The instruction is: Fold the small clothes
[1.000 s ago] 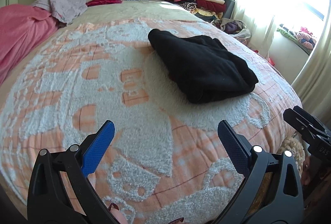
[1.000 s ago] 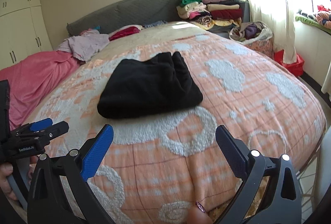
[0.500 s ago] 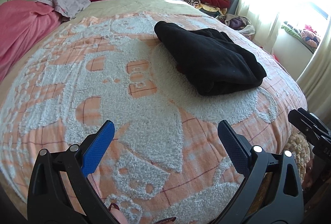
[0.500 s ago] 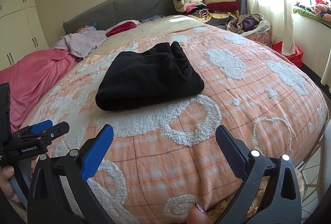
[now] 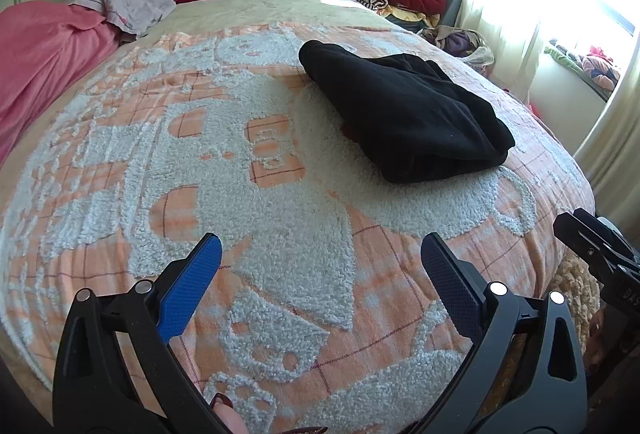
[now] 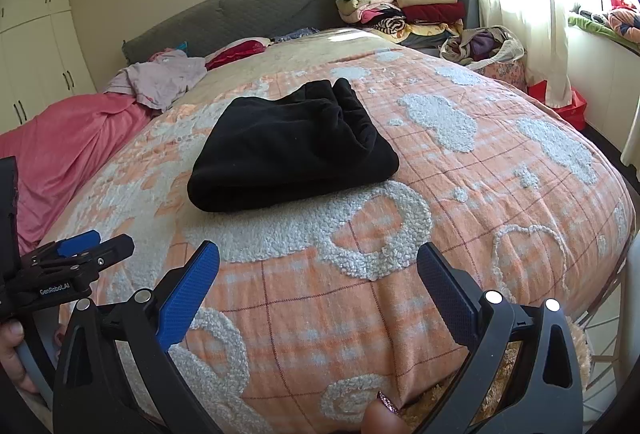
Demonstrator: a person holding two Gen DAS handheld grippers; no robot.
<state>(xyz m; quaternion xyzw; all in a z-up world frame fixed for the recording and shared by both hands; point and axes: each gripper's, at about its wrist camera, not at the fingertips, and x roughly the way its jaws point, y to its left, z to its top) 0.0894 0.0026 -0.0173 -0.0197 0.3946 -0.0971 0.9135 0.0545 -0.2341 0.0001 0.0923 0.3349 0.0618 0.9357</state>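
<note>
Black garment lies folded at 12 o'clock on the bed; both hand-held grippers gape wide, empty; recommend squaring edges gently.

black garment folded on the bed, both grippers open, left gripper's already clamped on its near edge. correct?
Not quite. The black garment does lie folded on the bed, and both grippers are open, but the left gripper grips nothing: the left wrist view shows its fingers spread over bare blanket, short of the garment. The right gripper is likewise clear of it.
</note>
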